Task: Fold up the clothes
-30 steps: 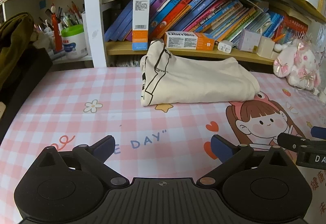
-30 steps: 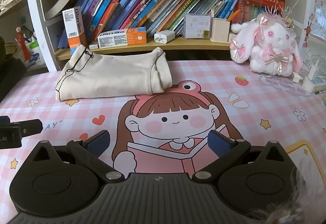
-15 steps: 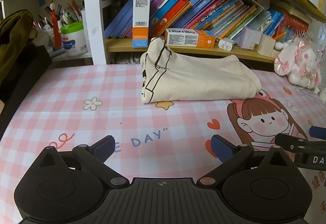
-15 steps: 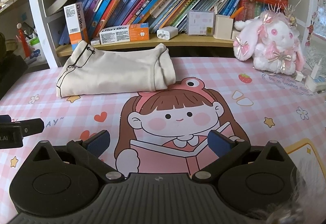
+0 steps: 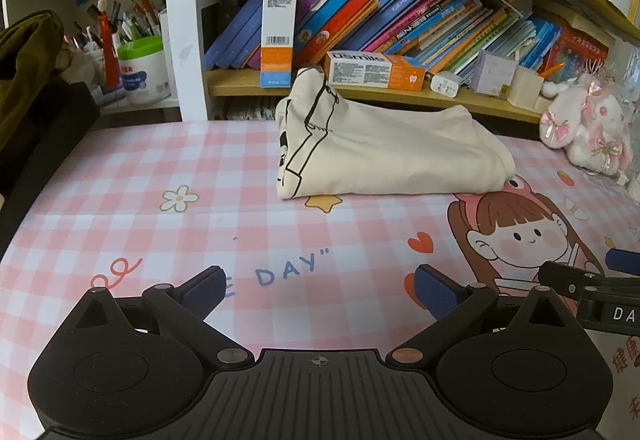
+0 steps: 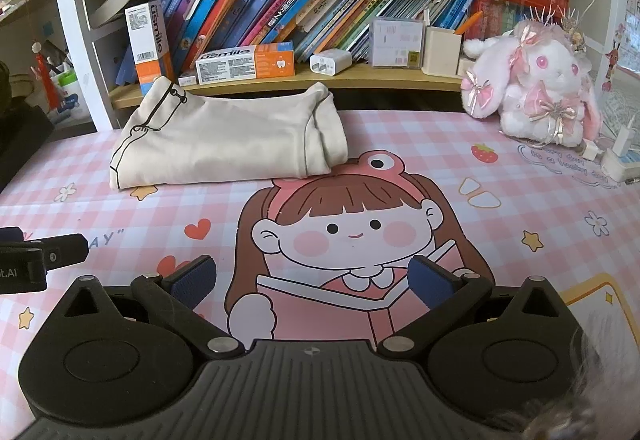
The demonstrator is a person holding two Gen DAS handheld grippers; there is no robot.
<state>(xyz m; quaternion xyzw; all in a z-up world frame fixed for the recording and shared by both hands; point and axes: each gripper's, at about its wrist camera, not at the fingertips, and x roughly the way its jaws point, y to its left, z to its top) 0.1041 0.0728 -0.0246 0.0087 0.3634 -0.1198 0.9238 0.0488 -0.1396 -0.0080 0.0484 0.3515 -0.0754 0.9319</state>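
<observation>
A cream garment with black line print [image 5: 384, 156] lies folded in a compact bundle at the back of the pink checked desk mat [image 5: 160, 168], against the bookshelf; it also shows in the right wrist view [image 6: 224, 144]. My left gripper [image 5: 318, 294] is open and empty, low over the mat, well in front of the garment. My right gripper [image 6: 314, 282] is open and empty over the cartoon girl print, to the right of the left one. Each gripper's tip shows at the edge of the other's view.
A low shelf [image 6: 360, 78] behind the garment holds toothpaste boxes [image 6: 246, 64], a charger and leaning books. A white plush rabbit [image 6: 536, 80] sits at the back right. A dark bag [image 5: 28, 88] and pen pots [image 5: 140, 60] stand at the left.
Both grippers have drifted slightly forward and tilted down; the garment sits a little lower in both views. Both stay open and the garment has not moved.
</observation>
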